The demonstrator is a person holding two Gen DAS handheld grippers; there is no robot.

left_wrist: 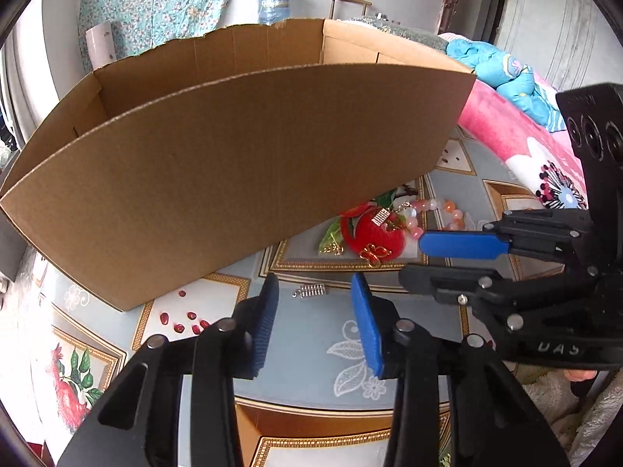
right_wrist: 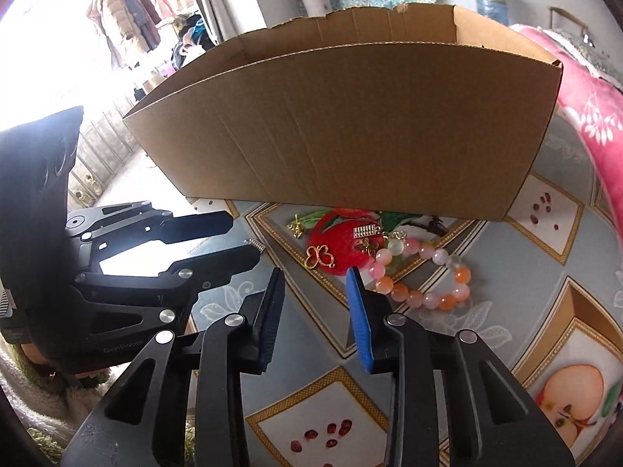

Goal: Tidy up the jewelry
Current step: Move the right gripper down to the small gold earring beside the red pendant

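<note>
A small silver clasp (left_wrist: 309,291) lies on the patterned tablecloth, in line with the gap between my left gripper's (left_wrist: 315,288) blue pads, which do not press it. The left gripper (right_wrist: 241,239) also appears at the left of the right wrist view, beside the clasp (right_wrist: 255,244). My right gripper (right_wrist: 315,276) stands partly open with nothing between its pads. Just beyond its tips lie a gold butterfly charm (right_wrist: 321,257), a silver bar charm (right_wrist: 366,230) and a pink and orange bead bracelet (right_wrist: 420,276). In the left wrist view the right gripper (left_wrist: 416,260) reaches in beside the bracelet (left_wrist: 436,210).
A large open cardboard box (left_wrist: 233,148) (right_wrist: 350,124) stands just behind the jewelry, and its near wall overhangs part of it. A pink blanket (left_wrist: 518,132) lies to the right. The tablecloth (right_wrist: 506,272) carries fruit prints. Clothes hang at the far left.
</note>
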